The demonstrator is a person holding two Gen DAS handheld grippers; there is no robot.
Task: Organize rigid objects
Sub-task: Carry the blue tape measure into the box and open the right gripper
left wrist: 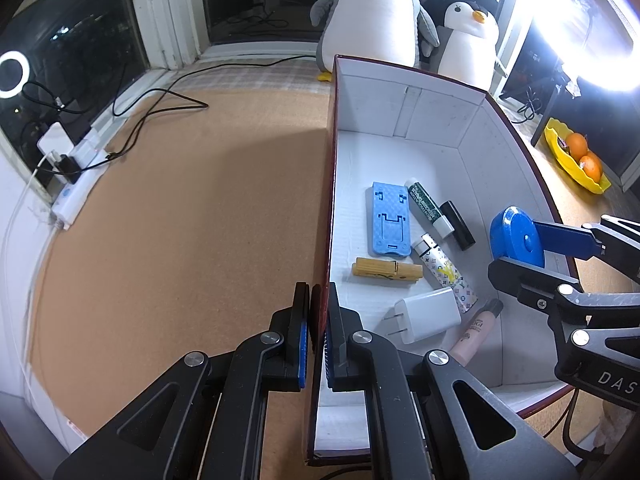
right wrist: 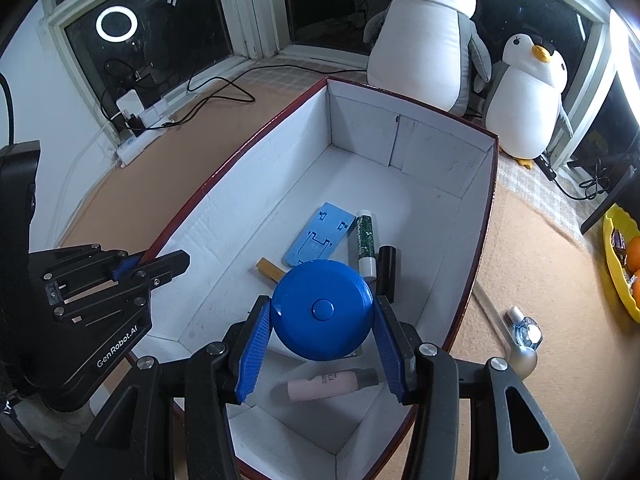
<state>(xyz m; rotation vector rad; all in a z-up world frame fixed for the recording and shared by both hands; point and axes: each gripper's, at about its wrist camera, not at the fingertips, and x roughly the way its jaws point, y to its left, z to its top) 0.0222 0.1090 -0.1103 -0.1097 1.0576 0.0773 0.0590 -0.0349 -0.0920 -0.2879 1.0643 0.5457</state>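
Note:
A white-lined, dark red box point(left wrist: 400, 92) point(right wrist: 360, 120) stands on the cork surface. My left gripper point(left wrist: 318, 308) point(right wrist: 160, 264) is shut on the box's left wall near the front corner. My right gripper point(right wrist: 322, 312) point(left wrist: 520, 256) hangs over the box's near right part, shut on a round blue tape measure point(right wrist: 324, 308) point(left wrist: 518, 240). On the box floor lie a blue phone stand point(left wrist: 390, 220), a green tube point(left wrist: 428, 208), a black cylinder point(left wrist: 458, 224), a patterned tube point(left wrist: 444, 272), a wooden clothespin point(left wrist: 386, 270), a white charger point(left wrist: 426, 314) and a pink tube point(left wrist: 476, 332).
A small glass bottle point(right wrist: 526, 334) lies on the cork right of the box. A yellow bowl of oranges point(right wrist: 618, 264) sits at the far right. Two plush penguins point(right wrist: 424, 40) stand behind the box. A power strip point(right wrist: 140, 136) with cables lies at the left by the window.

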